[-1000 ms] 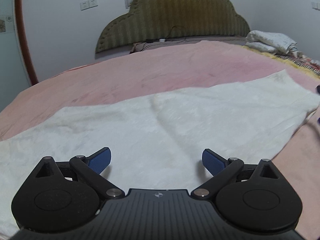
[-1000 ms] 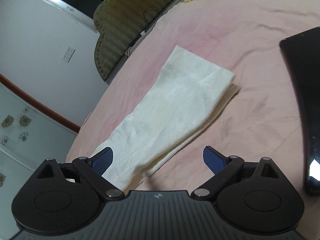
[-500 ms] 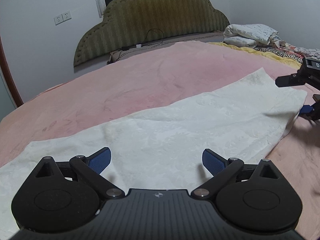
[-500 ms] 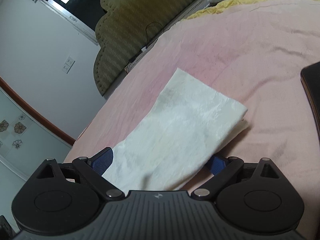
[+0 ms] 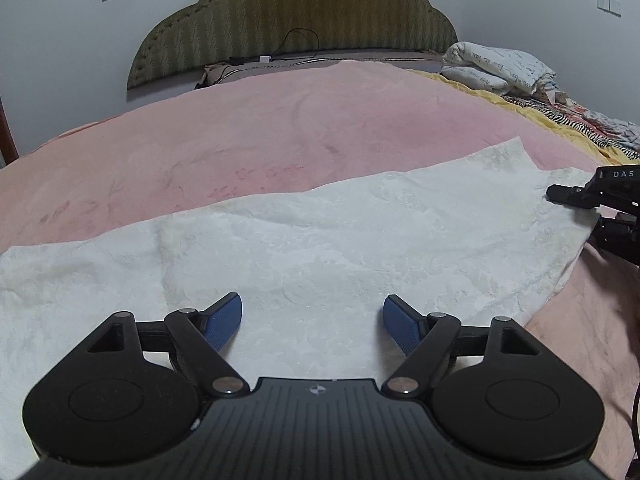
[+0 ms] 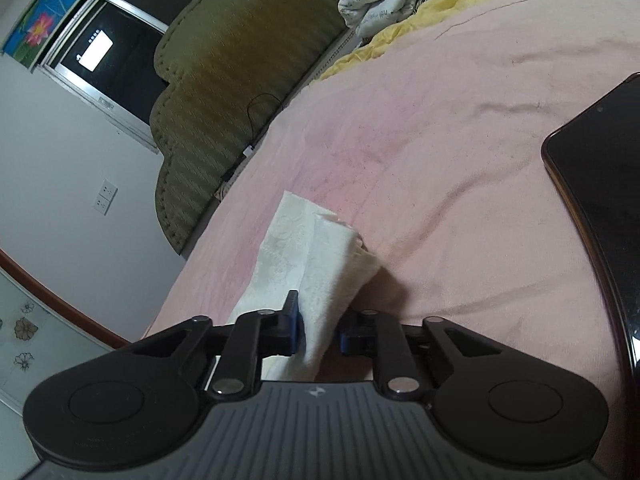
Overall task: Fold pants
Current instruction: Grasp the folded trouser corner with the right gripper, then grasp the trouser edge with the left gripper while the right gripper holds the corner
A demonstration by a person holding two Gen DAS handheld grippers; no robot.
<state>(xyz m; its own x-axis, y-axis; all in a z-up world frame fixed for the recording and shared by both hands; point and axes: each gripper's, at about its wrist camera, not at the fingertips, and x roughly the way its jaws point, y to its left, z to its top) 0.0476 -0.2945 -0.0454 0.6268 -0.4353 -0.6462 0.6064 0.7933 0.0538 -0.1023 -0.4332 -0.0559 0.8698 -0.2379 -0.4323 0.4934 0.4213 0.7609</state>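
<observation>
At the left of the scene the left gripper (image 5: pixel 313 322) hovers low over the near edge of the cream pants (image 5: pixel 340 248), its blue fingers (image 5: pixel 224 320) spread wide with nothing between them, much as they were a second ago; it has only drifted a little, so more of the garment's right end now shows ahead of it. The pants lie flat in a long band across the pink bedspread (image 5: pixel 280 132), running from the near left toward the far right. At that right end comes the real change: the right gripper (image 6: pixel 319 330), which a second ago stood open beside the cloth and half a second ago was straddling its edge, has now closed, pinching a bunched corner of the fabric between its pads. In the left wrist view it shows at the far right edge, at the end of the garment. The pinched cloth rises in a small crumpled peak instead of lying smooth. That suggests one end is secured for a lengthwise fold, while the left side is not yet gripped. A dark phone (image 6: pixel 600 184) lies on the bedspread well to the right, apart from the pants.
</observation>
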